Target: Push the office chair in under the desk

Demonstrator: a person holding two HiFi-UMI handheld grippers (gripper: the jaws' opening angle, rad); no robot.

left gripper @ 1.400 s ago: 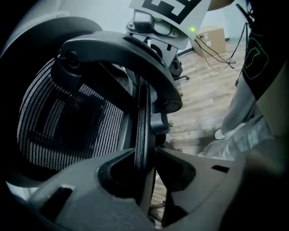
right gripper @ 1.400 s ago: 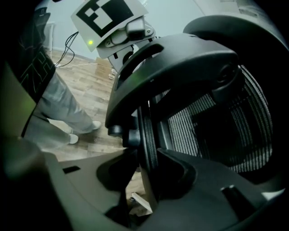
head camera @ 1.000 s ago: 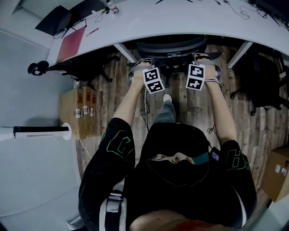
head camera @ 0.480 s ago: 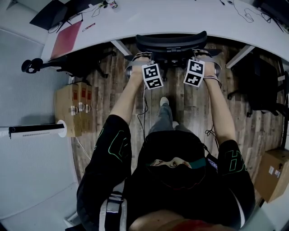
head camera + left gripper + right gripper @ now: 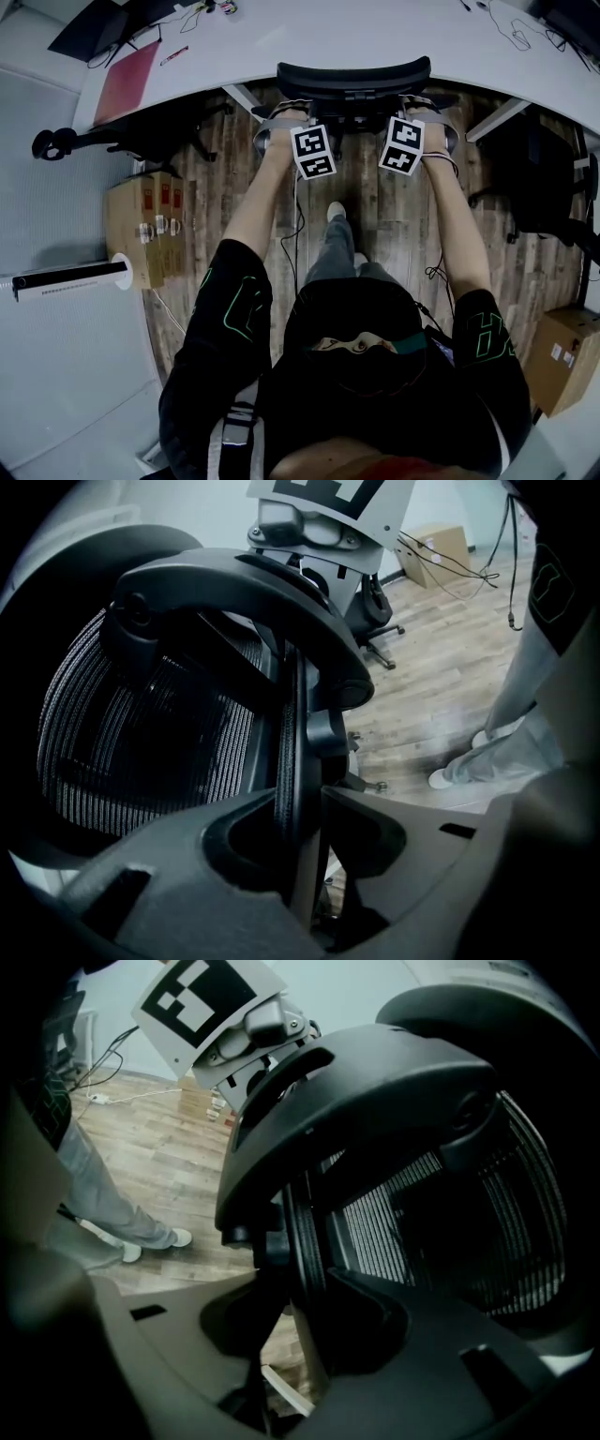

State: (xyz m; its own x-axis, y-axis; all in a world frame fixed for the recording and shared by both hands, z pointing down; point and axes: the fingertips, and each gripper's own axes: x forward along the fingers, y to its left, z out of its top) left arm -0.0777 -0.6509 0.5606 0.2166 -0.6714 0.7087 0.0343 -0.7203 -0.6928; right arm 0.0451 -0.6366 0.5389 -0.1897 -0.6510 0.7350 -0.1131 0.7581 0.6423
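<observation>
Symmetry explains the hold: left claw and right claw each clench a side edge of the office chair backrest, which stands at the bench edge, so a shove should run straight under

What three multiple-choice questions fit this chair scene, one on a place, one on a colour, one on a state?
1. Where does the flat red folder lie?
A. On the curved white desk
B. On a shelf
C. In a drawer

2. What colour is the mesh-backed office chair?
A. White
B. Black
C. Blue

3. What stands between the jaws of the left tool?
A. Nothing
B. The chair's backrest rim
C. A cable

Answers:
1 A: the head view shows the folder on the desk's left end.
2 B: the frame and mesh are black in every view.
3 B: the left gripper view shows the rim running between the jaws, which close on it.
</observation>
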